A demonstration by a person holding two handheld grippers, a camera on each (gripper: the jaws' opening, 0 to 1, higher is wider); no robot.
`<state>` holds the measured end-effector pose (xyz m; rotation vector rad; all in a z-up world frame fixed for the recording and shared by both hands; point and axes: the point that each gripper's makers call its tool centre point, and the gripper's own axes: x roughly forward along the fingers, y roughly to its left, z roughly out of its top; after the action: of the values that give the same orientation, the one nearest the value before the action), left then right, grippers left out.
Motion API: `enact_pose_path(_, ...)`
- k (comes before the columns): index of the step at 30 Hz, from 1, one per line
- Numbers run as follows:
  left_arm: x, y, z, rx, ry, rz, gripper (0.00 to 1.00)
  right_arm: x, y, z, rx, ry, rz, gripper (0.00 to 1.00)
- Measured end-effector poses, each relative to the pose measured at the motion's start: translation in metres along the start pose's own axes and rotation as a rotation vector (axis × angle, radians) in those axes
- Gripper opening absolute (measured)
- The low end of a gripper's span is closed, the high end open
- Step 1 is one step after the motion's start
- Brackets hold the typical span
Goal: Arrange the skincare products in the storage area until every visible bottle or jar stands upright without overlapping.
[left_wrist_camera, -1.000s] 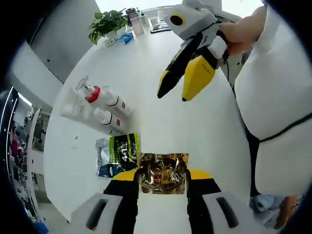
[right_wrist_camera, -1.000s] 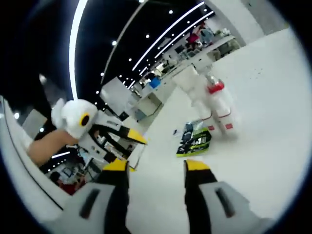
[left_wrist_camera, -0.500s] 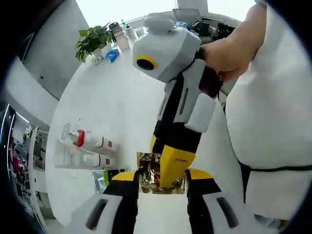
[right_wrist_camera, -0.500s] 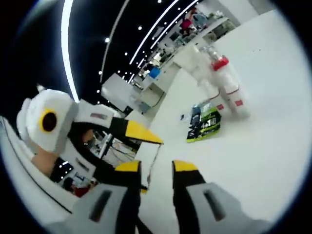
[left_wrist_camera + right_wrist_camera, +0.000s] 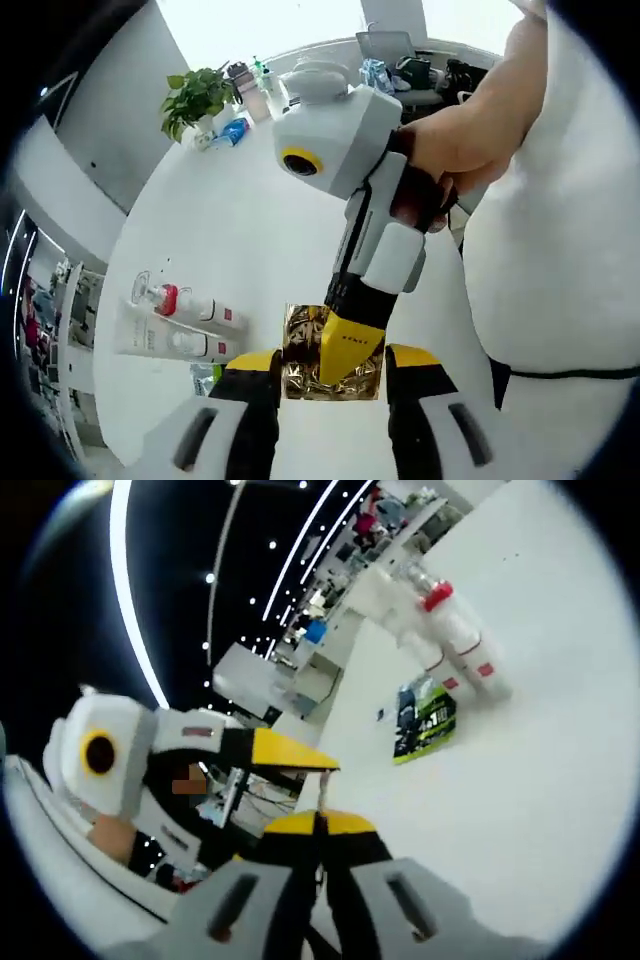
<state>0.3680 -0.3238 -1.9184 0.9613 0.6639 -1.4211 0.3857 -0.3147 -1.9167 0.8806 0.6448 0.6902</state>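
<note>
Since half a second ago the right gripper [image 5: 350, 345] has dropped lower onto the gold foil sachet [image 5: 300, 352], and in the right gripper view its two yellow-tipped jaws have gone from a narrow gap to pressed together on the sachet's thin edge [image 5: 322, 805].

Left gripper [image 5: 333, 368], bottom centre of the left gripper view: jaws clamped on either side of the same sachet, held up off the table [image 5: 250, 210]. So both tools pinch one foil packet between them; the packet is crinkled, contents unreadable.

Skincare bottles: two white pump bottles, one with a red collar [image 5: 190, 305], one plainer just below it [image 5: 170, 342], lying on their sides at lower left of the left gripper view, touching or nearly so. Same pair at upper right of the right gripper view [image 5: 455, 640]. A green-and-black sachet [image 5: 428, 722] lies flat near them.

Progress, as I judge it: little done. No bottle stands upright yet. Both bottles remain to be raised and separated, and the hands are occupied with the packet.

Potted plant [image 5: 195, 98] at upper left, far edge of table.
</note>
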Motion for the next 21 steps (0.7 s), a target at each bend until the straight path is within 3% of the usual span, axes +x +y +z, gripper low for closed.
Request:
enact_pose_path(5,-0.008,0.008,-0.01,-0.19,-0.074,0.02,0.56,-0.004,-0.001,0.005,0.024,-0.016,0.016,0.0)
enact_pose_path(9,-0.012,0.012,-0.013,-0.395,-0.164,0.001,0.6,-0.007,0.004,0.012,0.052,-0.05,0.055,0.0)
enact_pose_path(10,-0.014,0.013,-0.012,-0.496,-0.212,-0.022,0.59,-0.009,0.006,0.014,0.062,-0.061,0.067,0.0)
enact_pose_path(11,-0.015,0.013,-0.011,-0.567,-0.248,-0.041,0.58,-0.011,0.009,0.019,0.067,-0.081,0.093,0.0)
enact_pose_path(12,-0.017,0.013,-0.007,-0.707,-0.314,-0.083,0.57,-0.012,0.013,0.024,0.075,-0.108,0.117,0.0)
enact_pose_path(15,-0.019,0.004,0.004,-0.896,-0.414,-0.206,0.53,-0.015,0.021,0.033,0.092,-0.149,0.167,0.0)
enact_pose_path(21,-0.02,-0.002,0.014,-1.046,-0.524,-0.3,0.31,-0.017,0.025,0.04,0.136,-0.182,0.219,0.0)
